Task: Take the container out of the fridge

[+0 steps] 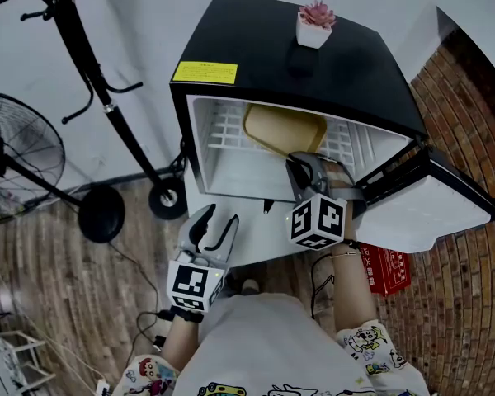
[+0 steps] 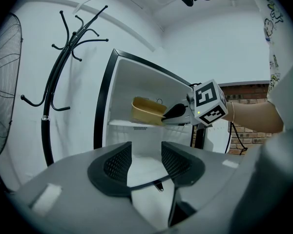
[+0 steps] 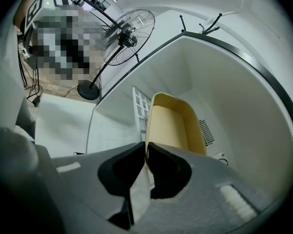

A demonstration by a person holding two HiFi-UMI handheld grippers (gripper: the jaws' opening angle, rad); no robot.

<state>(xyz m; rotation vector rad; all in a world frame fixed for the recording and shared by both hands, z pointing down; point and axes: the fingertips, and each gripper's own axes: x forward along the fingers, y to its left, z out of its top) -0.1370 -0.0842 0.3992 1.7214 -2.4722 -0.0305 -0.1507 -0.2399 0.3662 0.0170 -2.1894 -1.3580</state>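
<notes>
A tan rectangular container sits on the white wire shelf inside the open black mini fridge. My right gripper reaches into the fridge, and its jaws are pinched on the container's near rim. From the left gripper view, the right gripper meets the container's right end. My left gripper hangs open and empty below and in front of the fridge opening, well short of the shelf.
The fridge door stands swung open to the right. A small potted plant rests on the fridge top. A black coat stand and a floor fan stand at the left. A red box lies on the brick floor.
</notes>
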